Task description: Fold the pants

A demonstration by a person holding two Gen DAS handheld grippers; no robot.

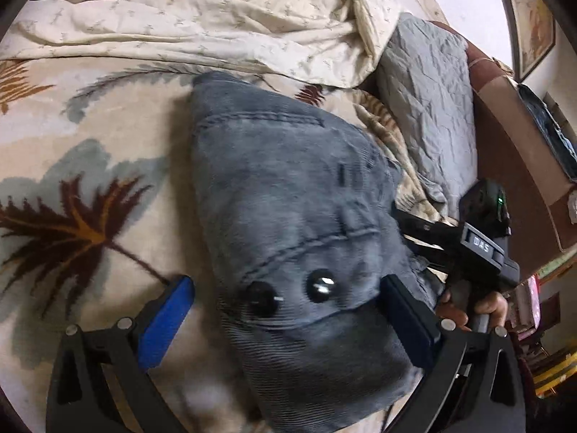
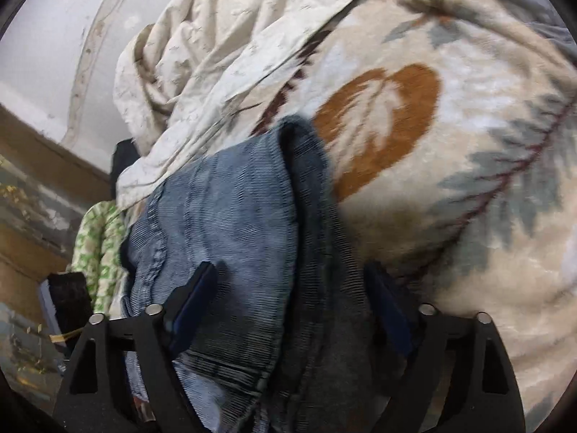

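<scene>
Your left tool (image 1: 288, 324) and right tool (image 2: 288, 310) both stand released over the pants (image 1: 288, 198); soft, heavy corduroy, so grip the thick waistband

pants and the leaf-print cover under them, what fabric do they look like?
Pants: blue-grey corduroy by the look, fine parallel ribs, matte and faded, with stitched seams and two glossy dark buttons, probably plastic.
Leaf-print blanket: looks like plush fleece or a woven pile; soft fuzzy edges on the leaf shapes, no sheen. Blur leaves the exact weave open.
</scene>
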